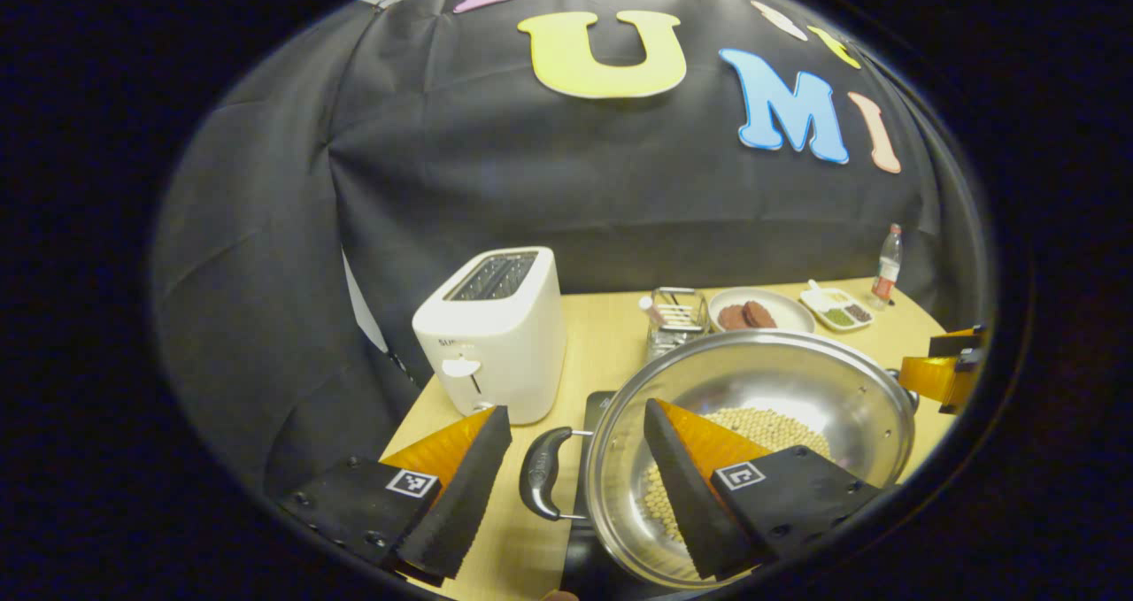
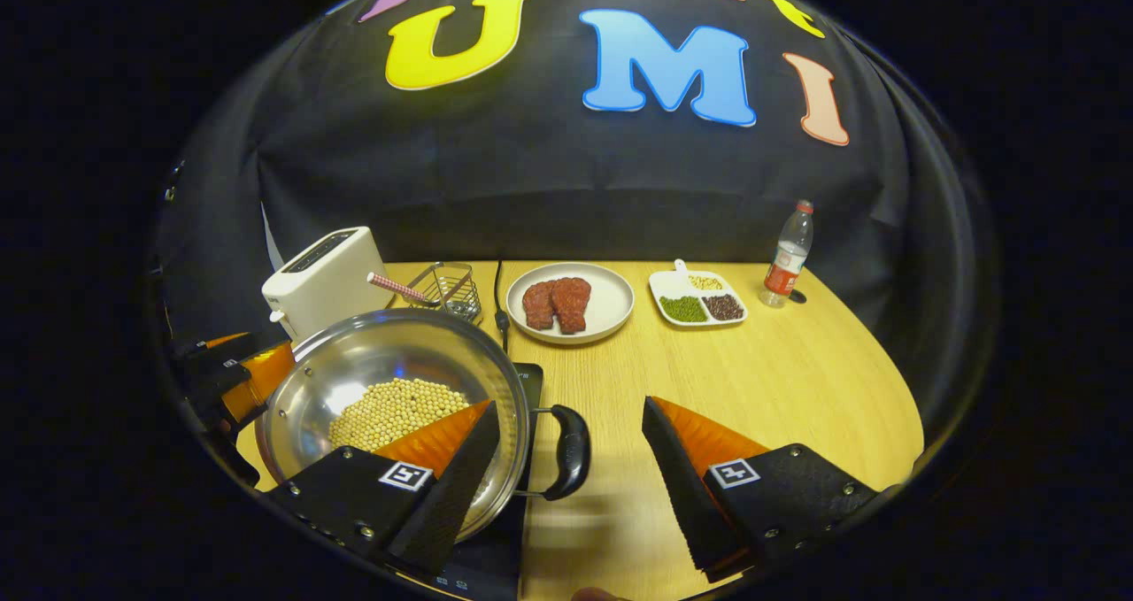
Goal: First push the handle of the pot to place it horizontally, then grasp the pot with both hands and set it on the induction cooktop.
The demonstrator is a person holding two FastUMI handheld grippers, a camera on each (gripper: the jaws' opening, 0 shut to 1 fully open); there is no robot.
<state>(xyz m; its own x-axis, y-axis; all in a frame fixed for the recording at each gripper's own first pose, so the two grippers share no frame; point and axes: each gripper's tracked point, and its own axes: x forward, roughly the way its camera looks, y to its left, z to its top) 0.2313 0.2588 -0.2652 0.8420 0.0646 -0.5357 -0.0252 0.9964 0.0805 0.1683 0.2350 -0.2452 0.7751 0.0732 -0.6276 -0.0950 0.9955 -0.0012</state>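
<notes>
A mock kitchen staged inside a recording booth is shown. A wooden table [image 2: 752, 380] is set against draped black cloth [image 2: 549, 185] rather than real walls. Kitchen goods are laid out on it: a white toaster [image 1: 496, 331], an induction cooktop [image 2: 529, 380], a plate of meat patties [image 2: 570, 302], a divided dish of beans [image 2: 697, 297] and a water bottle [image 2: 786, 256].

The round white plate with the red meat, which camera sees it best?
The right gripper view: the round white plate with red meat sits whole and unobstructed there. In the left gripper view it is smaller, partly behind the steel pot's rim.
</notes>
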